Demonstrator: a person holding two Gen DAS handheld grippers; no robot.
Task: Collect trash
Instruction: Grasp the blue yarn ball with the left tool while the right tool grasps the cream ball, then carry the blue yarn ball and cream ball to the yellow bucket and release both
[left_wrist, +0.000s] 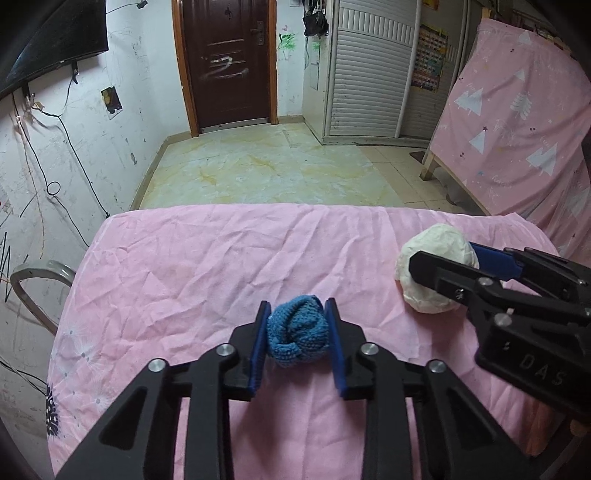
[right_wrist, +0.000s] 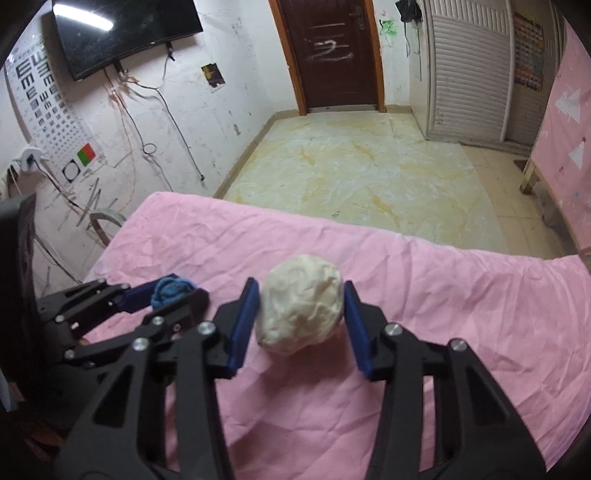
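Note:
A blue knitted ball (left_wrist: 298, 339) lies on the pink sheet (left_wrist: 184, 280). My left gripper (left_wrist: 298, 332) is around it, both blue pads touching its sides. A white crumpled paper ball (right_wrist: 300, 309) lies to the right on the pink sheet (right_wrist: 461, 295). My right gripper (right_wrist: 300, 314) straddles it; the left pad touches it, and a small gap shows at the right pad. The right gripper (left_wrist: 443, 258) and white ball (left_wrist: 436, 271) also show in the left wrist view. The left gripper (right_wrist: 170, 295) and blue ball (right_wrist: 171, 290) show at the left of the right wrist view.
The sheet covers a table whose far edge (left_wrist: 258, 208) drops to a tiled floor (left_wrist: 266, 170). A metal chair frame (left_wrist: 33, 288) stands at the left. A pink-covered board (left_wrist: 517, 122) leans at the right. A door (left_wrist: 227, 62) and a wall TV (right_wrist: 122, 33) are behind.

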